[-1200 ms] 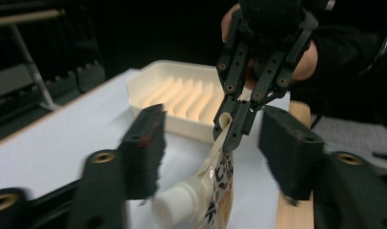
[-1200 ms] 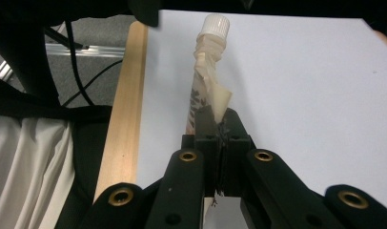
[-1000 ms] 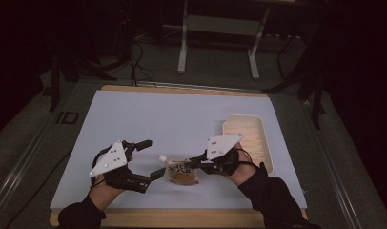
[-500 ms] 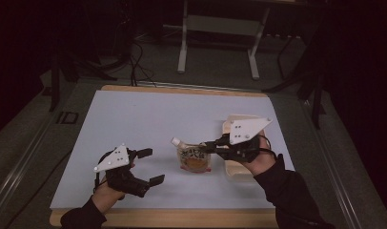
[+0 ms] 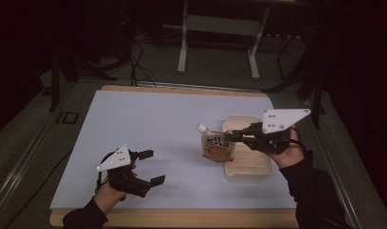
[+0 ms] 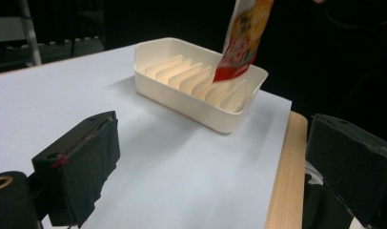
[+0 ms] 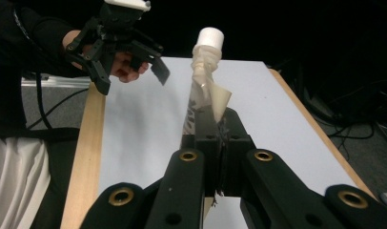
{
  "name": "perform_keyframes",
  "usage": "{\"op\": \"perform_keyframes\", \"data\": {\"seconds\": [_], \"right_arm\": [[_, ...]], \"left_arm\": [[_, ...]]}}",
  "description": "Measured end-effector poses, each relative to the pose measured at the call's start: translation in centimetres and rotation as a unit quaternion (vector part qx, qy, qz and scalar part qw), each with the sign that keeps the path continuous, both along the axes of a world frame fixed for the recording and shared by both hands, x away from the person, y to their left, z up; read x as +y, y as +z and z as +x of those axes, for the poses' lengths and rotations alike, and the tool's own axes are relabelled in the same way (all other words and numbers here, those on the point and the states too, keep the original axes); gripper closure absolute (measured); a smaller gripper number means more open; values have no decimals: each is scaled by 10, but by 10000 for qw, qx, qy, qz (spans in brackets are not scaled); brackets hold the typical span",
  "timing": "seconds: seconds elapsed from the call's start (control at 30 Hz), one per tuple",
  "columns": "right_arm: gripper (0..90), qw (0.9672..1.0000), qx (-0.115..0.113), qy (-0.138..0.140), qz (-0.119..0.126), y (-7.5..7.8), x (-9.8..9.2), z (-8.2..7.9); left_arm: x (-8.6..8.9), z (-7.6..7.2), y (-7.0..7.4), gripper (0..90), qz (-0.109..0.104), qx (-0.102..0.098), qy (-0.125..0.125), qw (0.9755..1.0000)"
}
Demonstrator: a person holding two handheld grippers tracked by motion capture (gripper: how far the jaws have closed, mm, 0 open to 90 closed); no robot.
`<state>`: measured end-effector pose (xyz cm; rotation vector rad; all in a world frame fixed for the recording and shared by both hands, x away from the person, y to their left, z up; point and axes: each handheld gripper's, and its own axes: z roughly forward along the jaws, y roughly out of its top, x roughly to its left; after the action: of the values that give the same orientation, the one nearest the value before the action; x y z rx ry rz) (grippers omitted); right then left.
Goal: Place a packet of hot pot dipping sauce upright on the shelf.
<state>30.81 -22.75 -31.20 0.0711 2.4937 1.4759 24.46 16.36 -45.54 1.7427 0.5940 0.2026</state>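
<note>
A wooden desk (image 5: 182, 218) stands under a pale sheet (image 5: 148, 124) that covers nearly all of its top, leaving only a thin wood border (plainest along the near and far edges). Beyond the far edge, on the dark floor (image 5: 148, 67), stands a light metal stand (image 5: 218, 45) with two legs. Black cables (image 5: 134, 57) trail across the floor to its left.

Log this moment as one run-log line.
right gripper: shut on spout pouch, held above the table beside the cream tray | left gripper: open, empty | pouch: not in tray
</note>
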Motion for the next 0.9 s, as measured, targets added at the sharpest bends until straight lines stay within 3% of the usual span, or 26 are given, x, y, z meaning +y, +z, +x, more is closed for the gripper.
{"op": "perform_keyframes", "data": {"seconds": [0.2, 0.4, 0.67, 0.87, 0.9], "right_arm": [[891, 9997, -121, -189, 93, 2, -31, 5], [891, 9995, 60, -314, 46, -7, -54, 9], [891, 9987, 280, -418, -103, -29, -67, 12], [891, 9978, 493, -435, -68, -48, -72, 17], [890, 9975, 560, -442, 29, -51, -74, 18]], "left_arm": [[-1, 1, -2, 48, 22, 22, -1, 10000], [-1, 2, -3, 48, 20, 39, 14, 10000], [-2, 3, -4, 48, 41, 54, 31, 10000], [-2, 3, -6, 48, 45, 63, 23, 10000], [-1, 3, -6, 48, 39, 66, 23, 10000]]}}
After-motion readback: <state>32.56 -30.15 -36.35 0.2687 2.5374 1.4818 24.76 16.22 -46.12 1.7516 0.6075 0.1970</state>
